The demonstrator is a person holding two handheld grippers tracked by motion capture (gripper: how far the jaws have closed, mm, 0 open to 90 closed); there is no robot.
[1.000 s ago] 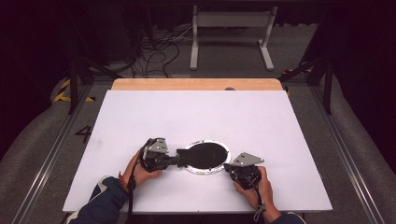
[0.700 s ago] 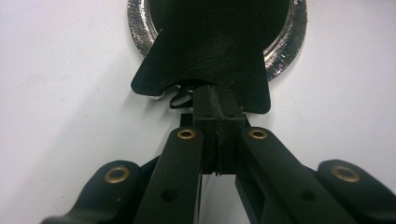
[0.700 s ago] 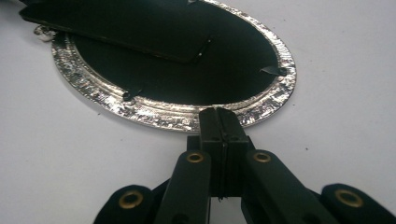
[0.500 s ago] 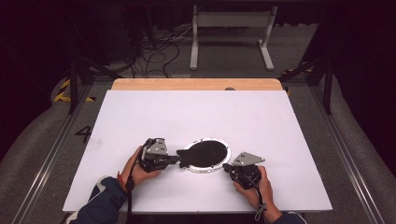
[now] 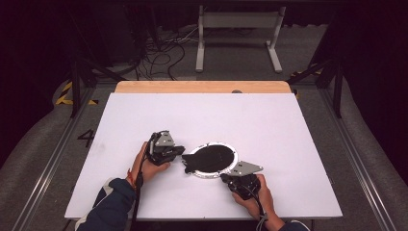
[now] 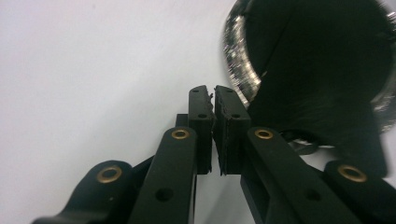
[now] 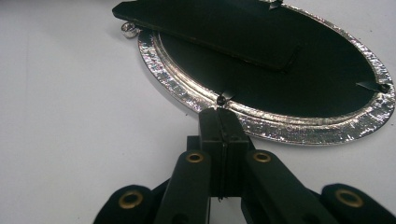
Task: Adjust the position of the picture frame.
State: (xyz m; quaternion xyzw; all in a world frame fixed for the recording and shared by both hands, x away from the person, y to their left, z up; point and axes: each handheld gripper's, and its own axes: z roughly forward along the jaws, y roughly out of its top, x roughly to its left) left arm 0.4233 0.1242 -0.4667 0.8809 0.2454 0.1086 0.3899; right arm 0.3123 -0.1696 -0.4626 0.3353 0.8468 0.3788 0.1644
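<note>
Change since earlier frame: left gripper [image 5: 179, 151] drawn back leftward off the stand flap [image 5: 188, 163], now just apart from it; its jaws have just been opening a crack, nothing between them, a thin slit showing in the left gripper view [image 6: 214, 100].

Item: oval picture frame [image 5: 212, 159], face down, silver rim, black backing board, black stand flap lying across it. Location: near-centre of the white table [image 5: 250, 120], between the two hands.

Orientation: long axis runs left to right, tilted slightly; flap tip points toward the left gripper.

Right gripper [image 7: 218, 114]: jaws fully closed, tips at the near rim beside a small metal turn clip [image 7: 223, 97]; whether they pinch it cannot be told.

Step in hand, judged: freeing the backing. Next move likely calls for turning the rim clips [image 7: 373, 86] aside.

Surroundings: wooden board edge [image 5: 202, 86], cables on floor [image 5: 159, 53].
</note>
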